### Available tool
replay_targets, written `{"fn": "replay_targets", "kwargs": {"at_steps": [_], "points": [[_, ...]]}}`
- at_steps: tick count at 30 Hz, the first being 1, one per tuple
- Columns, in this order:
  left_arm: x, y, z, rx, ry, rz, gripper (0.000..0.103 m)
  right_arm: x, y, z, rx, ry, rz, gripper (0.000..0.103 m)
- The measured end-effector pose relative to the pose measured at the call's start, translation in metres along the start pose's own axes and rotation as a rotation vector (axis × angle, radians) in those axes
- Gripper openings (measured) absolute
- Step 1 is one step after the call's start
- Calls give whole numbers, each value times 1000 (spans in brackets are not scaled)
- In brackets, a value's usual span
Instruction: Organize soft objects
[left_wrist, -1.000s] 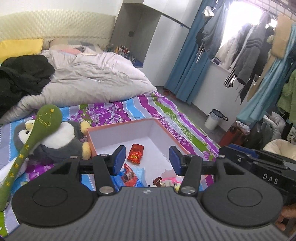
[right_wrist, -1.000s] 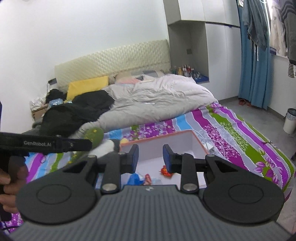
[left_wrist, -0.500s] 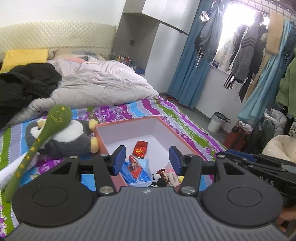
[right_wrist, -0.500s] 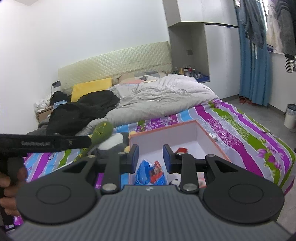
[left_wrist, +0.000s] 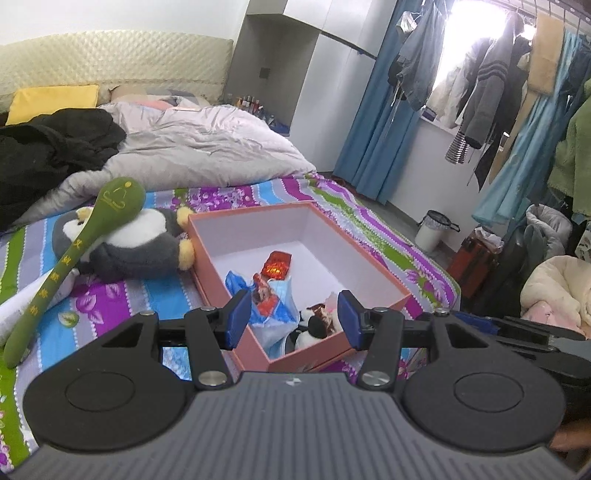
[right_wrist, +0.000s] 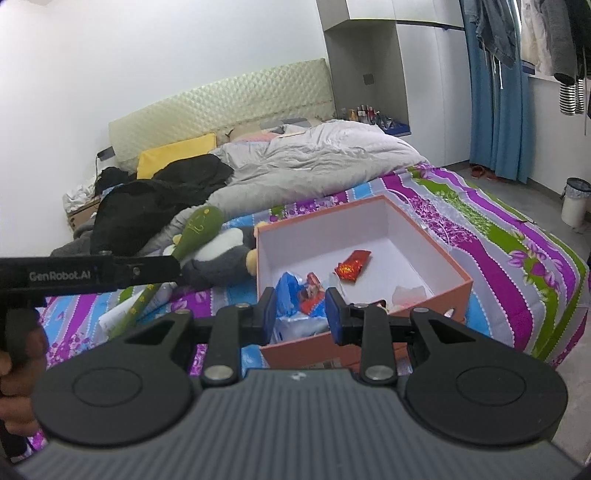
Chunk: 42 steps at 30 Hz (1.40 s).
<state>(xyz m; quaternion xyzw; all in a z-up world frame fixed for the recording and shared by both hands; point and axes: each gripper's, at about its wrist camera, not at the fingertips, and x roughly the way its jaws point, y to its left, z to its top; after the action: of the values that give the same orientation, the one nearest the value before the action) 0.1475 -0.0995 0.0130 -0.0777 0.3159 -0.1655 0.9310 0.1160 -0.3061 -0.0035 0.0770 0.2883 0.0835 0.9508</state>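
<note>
Hovering empty, left gripper (left_wrist: 291, 319) half spread, right gripper (right_wrist: 301, 312) narrowly parted, both face the pink box (left_wrist: 373, 273); next, grab the penguin plush (left_wrist: 140, 243) at ten o'clock.

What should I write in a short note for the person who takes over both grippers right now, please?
Left gripper: open, empty, above the near corner of the box.
Right gripper: jaws narrower but apart, empty, above the near edge of the box.
Orange box: on the striped bedspread, lid off. Inside are a red wrapper, a blue packet and a few small items by the near wall, partly hidden.
Penguin plush lies on the bed left of the box, touching it; a green plush stick rests across it.
Done: only small items are in the box.
Left: penguin and green stick not yet put away.
</note>
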Motion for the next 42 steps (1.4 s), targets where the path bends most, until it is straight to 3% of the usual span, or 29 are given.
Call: {"fn": "replay_targets", "kwargs": {"at_steps": [18, 20, 22, 23, 29, 42], "points": [[6, 1, -10, 3, 24, 10, 58, 3, -6, -9, -1, 8, -45, 32], [6, 1, -9, 1, 26, 17, 60, 3, -9, -9, 8, 7, -40, 48], [6, 2, -9, -5, 24, 28, 73, 1, -12, -8, 24, -21, -48, 89], [6, 2, -9, -3, 19, 32, 81, 1, -13, -9, 26, -32, -53, 92], [6, 4, -9, 7, 13, 35, 97, 5, -16, -8, 14, -10, -65, 92], [10, 2, -11, 31, 21, 71, 103, 8, -22, -9, 23, 1, -70, 92]]}}
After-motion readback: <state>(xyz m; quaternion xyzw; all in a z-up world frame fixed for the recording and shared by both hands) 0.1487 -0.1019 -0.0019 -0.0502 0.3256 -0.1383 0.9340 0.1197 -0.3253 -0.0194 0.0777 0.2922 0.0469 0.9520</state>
